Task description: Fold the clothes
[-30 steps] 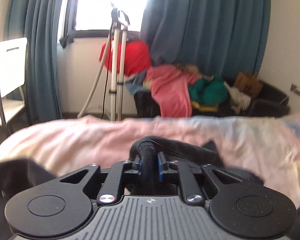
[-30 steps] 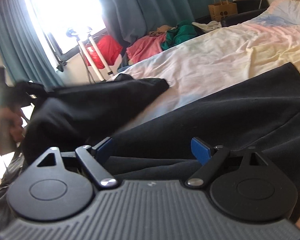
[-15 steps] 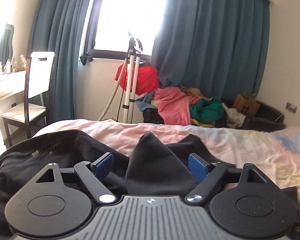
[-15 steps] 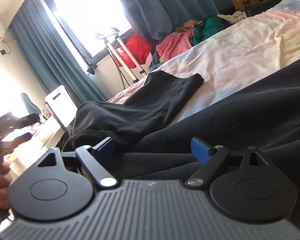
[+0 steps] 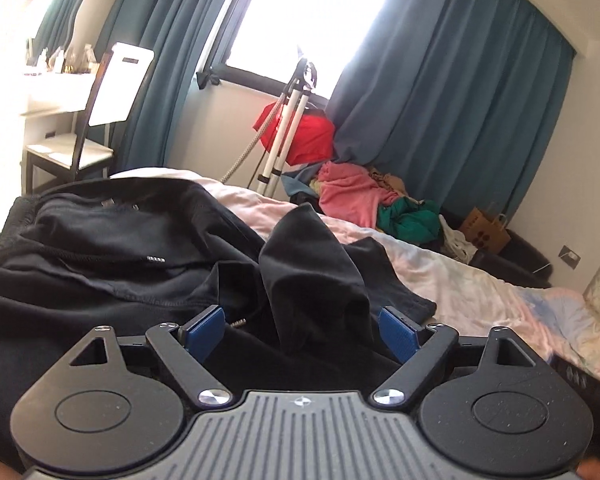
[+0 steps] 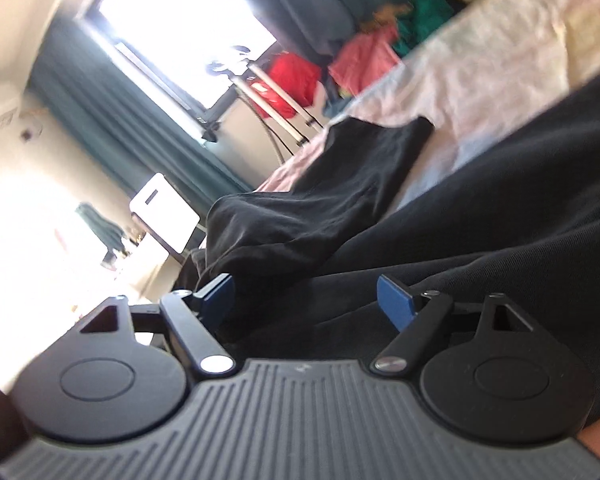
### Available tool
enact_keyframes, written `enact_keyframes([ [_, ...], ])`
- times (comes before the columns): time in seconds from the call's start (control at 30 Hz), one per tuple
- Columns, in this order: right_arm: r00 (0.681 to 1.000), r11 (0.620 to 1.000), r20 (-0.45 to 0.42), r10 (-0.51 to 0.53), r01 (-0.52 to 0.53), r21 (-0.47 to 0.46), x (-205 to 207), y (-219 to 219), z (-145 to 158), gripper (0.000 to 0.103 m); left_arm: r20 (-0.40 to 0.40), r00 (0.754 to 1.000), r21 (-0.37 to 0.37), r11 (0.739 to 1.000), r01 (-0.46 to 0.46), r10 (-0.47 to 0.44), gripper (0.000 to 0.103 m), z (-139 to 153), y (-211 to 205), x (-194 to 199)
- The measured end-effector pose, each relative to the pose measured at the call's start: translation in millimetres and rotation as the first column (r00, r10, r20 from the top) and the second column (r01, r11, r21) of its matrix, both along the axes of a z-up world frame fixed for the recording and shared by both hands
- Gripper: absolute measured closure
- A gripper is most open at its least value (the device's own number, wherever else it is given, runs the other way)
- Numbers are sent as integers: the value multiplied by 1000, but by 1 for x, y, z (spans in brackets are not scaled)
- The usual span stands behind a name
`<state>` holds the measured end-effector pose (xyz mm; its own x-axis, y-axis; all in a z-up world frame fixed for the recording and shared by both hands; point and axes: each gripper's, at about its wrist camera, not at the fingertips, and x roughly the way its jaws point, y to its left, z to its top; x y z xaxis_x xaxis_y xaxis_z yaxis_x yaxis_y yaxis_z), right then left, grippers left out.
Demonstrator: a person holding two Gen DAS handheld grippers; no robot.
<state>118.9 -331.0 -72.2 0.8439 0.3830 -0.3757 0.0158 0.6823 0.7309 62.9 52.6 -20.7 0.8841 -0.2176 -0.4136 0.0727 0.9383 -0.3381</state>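
Note:
A black garment lies crumpled on the bed, with a raised fold standing up in front of my left gripper. The left gripper is open, its blue pads either side of that fold, holding nothing. In the right wrist view the same black cloth spreads over the pale sheet, and a folded-over part lies further off. My right gripper is open just above the cloth and tilted. That view is blurred.
The bed has a pink and pale sheet. Beyond it stand a white stand, a pile of coloured clothes, a paper bag, teal curtains and a chair at a desk on the left.
My left gripper was shut on black cloth a second ago; it has opened and let the cloth drop onto the bed. My right gripper stayed open and has tilted.

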Motion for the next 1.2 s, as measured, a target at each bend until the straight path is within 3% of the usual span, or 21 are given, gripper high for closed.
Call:
enact_keyframes([
  [0.17, 997, 995, -63, -44, 49, 87, 69, -21, -6, 22, -9, 999, 17, 999, -52, 52, 13, -12, 5, 14],
  [0.27, 994, 983, -70, -88, 98, 155, 122, -36, -23, 22, -33, 998, -28, 999, -46, 45, 13, -20, 13, 29],
  [0.4, 977, 983, -156, -145, 161, 90, 187, -40, -52, 29, -44, 997, -55, 997, -60, 58, 12, -34, 27, 42],
  [0.53, 969, 982, -163, -188, 191, 5, 224, -38, -56, 37, -73, 995, -108, 991, -79, 71, 12, -50, 42, 60],
  [0.6, 964, 978, -165, -209, 205, -37, 243, -37, -58, 56, -86, 994, -134, 988, -81, 70, 12, -58, 46, 68],
  [0.63, 961, 975, -166, -219, 212, -58, 252, -36, -59, 91, -92, 993, -135, 988, -81, 69, 12, -62, 47, 72],
  [0.7, 957, 969, -163, -242, 228, -100, 270, -36, -59, 95, -103, 992, -133, 988, -79, 66, 12, -67, 47, 79],
  [0.8, 939, 934, -72, -336, 323, -152, 266, -72, -19, 95, -111, 992, -124, 990, -68, 55, 12, -70, 45, 81],
  [0.93, 884, 862, 54, -464, 465, -204, 257, -129, 37, 96, -85, 995, -94, 994, -61, 53, 12, -70, 42, 73],
  [1.2, 857, 808, 80, -509, 508, -299, 259, -207, 85, 96, -86, 996, -90, 995, -43, 35, 12, -64, 31, 67],
])
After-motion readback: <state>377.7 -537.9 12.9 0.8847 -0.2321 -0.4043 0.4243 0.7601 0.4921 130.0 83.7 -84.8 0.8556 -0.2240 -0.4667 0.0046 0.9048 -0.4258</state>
